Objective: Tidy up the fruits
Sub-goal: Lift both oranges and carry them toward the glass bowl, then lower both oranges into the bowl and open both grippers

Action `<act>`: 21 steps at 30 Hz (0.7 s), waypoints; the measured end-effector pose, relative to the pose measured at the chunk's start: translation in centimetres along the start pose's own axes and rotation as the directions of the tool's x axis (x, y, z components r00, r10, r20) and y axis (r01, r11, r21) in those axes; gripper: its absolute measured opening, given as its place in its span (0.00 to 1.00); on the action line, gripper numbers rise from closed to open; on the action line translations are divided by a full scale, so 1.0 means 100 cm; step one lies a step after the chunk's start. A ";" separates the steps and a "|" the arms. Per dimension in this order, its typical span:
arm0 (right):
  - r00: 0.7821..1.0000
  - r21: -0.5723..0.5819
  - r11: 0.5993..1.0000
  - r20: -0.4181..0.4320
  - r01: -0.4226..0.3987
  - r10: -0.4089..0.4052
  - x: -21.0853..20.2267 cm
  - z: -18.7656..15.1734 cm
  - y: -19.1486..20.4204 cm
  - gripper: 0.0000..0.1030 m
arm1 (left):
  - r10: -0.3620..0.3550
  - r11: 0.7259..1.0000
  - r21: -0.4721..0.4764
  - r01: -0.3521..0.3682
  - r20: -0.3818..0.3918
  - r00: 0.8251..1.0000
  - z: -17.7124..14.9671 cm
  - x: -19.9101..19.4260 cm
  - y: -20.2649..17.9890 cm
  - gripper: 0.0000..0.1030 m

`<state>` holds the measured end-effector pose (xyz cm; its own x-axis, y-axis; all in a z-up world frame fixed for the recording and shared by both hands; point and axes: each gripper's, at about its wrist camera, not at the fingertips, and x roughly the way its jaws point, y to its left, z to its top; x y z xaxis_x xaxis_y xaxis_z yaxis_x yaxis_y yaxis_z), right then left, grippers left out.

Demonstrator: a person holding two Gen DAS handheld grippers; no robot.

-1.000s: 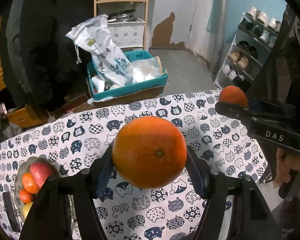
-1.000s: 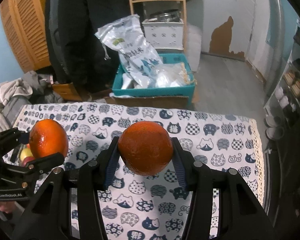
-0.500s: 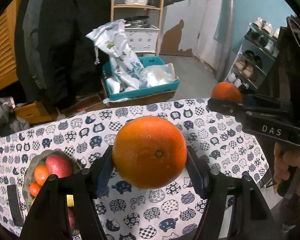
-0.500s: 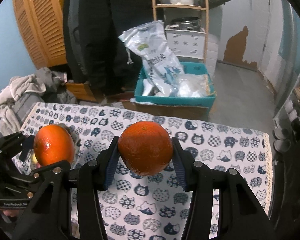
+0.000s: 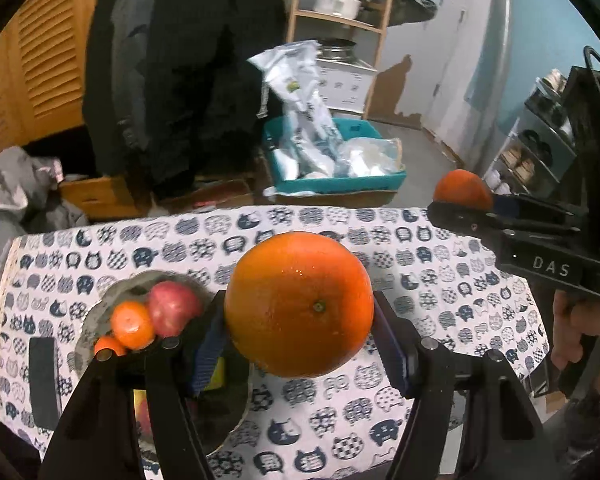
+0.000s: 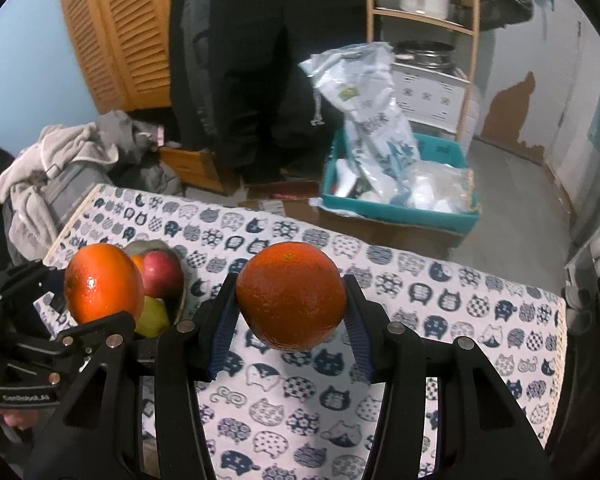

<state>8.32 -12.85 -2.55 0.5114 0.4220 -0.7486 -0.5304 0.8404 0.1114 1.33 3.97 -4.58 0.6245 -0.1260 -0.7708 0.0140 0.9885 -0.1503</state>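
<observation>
The left gripper (image 5: pixel 300 320) is clamped on a large orange (image 5: pixel 299 303), blue pads pressed against both sides of the fruit, with the navel facing the camera. The fruit is held above the cat-print tablecloth (image 5: pixel 440 280), just right of the fruit bowl (image 5: pixel 100 312).

The right gripper (image 6: pixel 291 312) is clamped on a second orange (image 6: pixel 291 295), darker in tone, held above the middle of the cloth. In the left wrist view this gripper appears at the far right, with the person's right hand (image 5: pixel 580 332) wrapped around its handle.

The grey bowl sits at the left side of the table. It contains a red apple (image 5: pixel 174 307), two small mandarins (image 5: pixel 132 325) and a yellow-green fruit (image 6: pixel 153 316); the lower part of the bowl is hidden behind the gripper frame. A flat black object (image 5: pixel 43 380) lies on the cloth just left of the bowl.

On the floor beyond the table's far edge stands a teal crate (image 6: pixel 396 212) holding plastic bags (image 6: pixel 364 92). A wooden shelf (image 6: pixel 472 52) carrying metal pots stands behind it.
</observation>
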 end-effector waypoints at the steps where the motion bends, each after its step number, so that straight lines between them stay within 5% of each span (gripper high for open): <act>1: 1.000 -0.008 1.000 -0.003 -0.007 0.007 0.003 0.002 0.006 0.48 | 0.002 1.000 -0.010 -0.002 -0.001 1.000 -0.001 0.000 0.006 0.68; 21: 0.993 -0.094 0.990 -0.063 -0.106 0.100 0.054 0.030 0.089 0.48 | 0.124 0.976 -0.173 -0.134 -0.063 0.990 -0.028 0.005 0.116 0.68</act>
<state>8.34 -2.05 -3.60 0.4119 0.4819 -0.7734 -0.6428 0.7553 0.1282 -0.38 15.18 -8.42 0.5706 -0.0072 -0.8212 -0.2047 0.9671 -0.1508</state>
